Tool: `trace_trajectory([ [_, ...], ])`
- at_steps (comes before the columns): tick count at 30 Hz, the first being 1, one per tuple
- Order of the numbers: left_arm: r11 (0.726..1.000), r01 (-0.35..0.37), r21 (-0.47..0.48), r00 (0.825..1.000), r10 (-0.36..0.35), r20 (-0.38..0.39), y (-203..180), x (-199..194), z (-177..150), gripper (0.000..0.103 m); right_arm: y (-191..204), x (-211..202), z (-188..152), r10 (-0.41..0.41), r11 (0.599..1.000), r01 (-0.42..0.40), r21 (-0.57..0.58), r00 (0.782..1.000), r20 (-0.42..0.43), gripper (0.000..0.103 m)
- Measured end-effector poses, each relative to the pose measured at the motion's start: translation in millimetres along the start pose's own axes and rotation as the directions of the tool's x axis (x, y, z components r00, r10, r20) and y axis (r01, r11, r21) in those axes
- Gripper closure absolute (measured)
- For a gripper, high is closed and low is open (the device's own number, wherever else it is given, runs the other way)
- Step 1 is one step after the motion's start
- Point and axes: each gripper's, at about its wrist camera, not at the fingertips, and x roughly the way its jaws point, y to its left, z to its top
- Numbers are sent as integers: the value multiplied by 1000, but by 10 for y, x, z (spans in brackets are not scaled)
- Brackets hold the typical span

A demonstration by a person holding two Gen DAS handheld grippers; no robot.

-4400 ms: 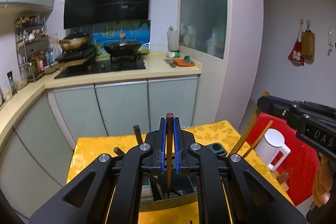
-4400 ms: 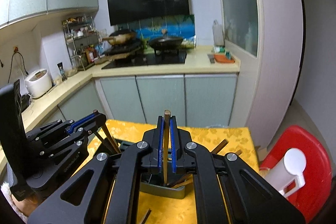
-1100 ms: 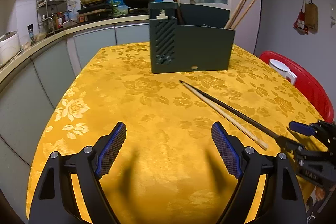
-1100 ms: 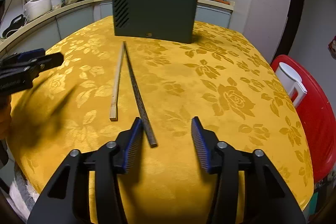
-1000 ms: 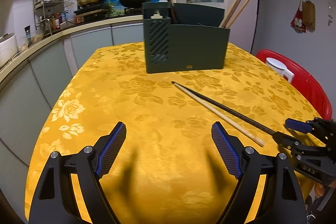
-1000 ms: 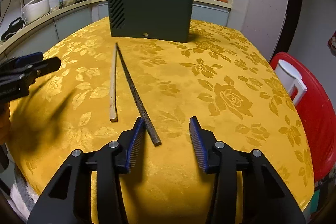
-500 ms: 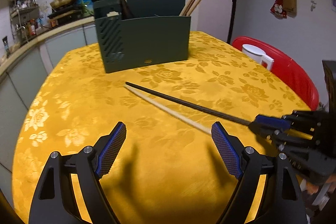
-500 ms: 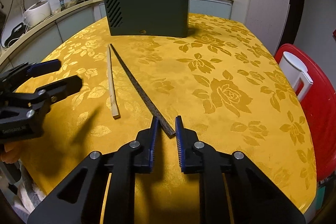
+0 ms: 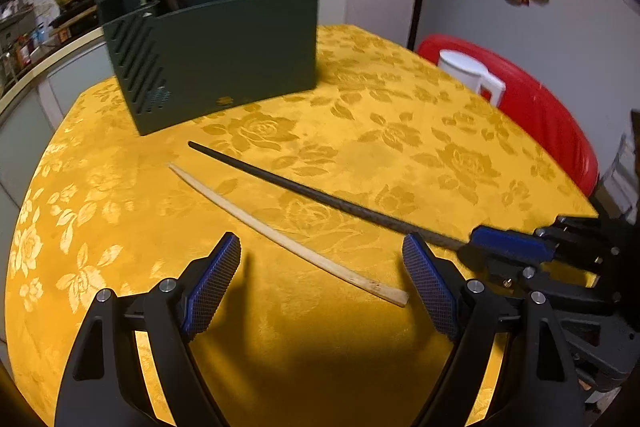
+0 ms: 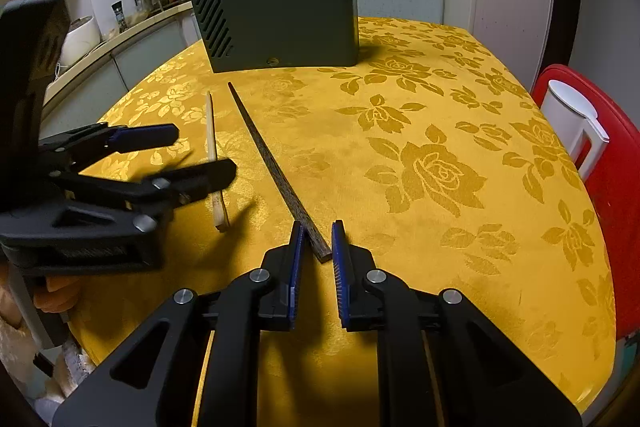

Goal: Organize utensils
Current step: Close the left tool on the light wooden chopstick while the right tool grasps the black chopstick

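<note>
The right tool [image 10: 316, 247] had just closed from a wide gape to a narrow pinch on the near end of the dark chopstick [image 10: 264, 151], which still lay flat on the yellow-clothed surface [image 10: 440, 131], its far tip pointing at the green utensil holder [image 10: 280, 23]. Its pads looked tight on the stick's end, so the grasp seemed made and only the lift was left.

The left tool [image 9: 320, 287] stayed wide open and held nothing — yet it had swung in toward the pale wooden chopstick [image 9: 280, 235], whose near end now lay between its spread fingers [image 9: 212, 283], on the holder's near side and just beside the dark one. It had not yet closed.

Several sticks already stood in the holder, dark ones at its slatted end and pale ones at the other. These two loose sticks looked like the last left to sort — one gripped, one about to be.
</note>
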Motion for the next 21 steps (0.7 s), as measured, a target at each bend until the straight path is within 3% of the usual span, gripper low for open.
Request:
trace_trajectory([
  [5,998,-39,42,997,42,-68,-35,131,-19,23,-41,-1,5,2,1000,-2,12,1000,-1,89],
  [13,998,-63,8,995,64,-77,155,-33,-190,23,-31,-5,-3,-7,1000,7,8,1000,6,89],
  [21,994,-91,-53,995,89,-48,336,-230,-391,38,65,-14,-39,-6,1000,6,-12,1000,19,89],
])
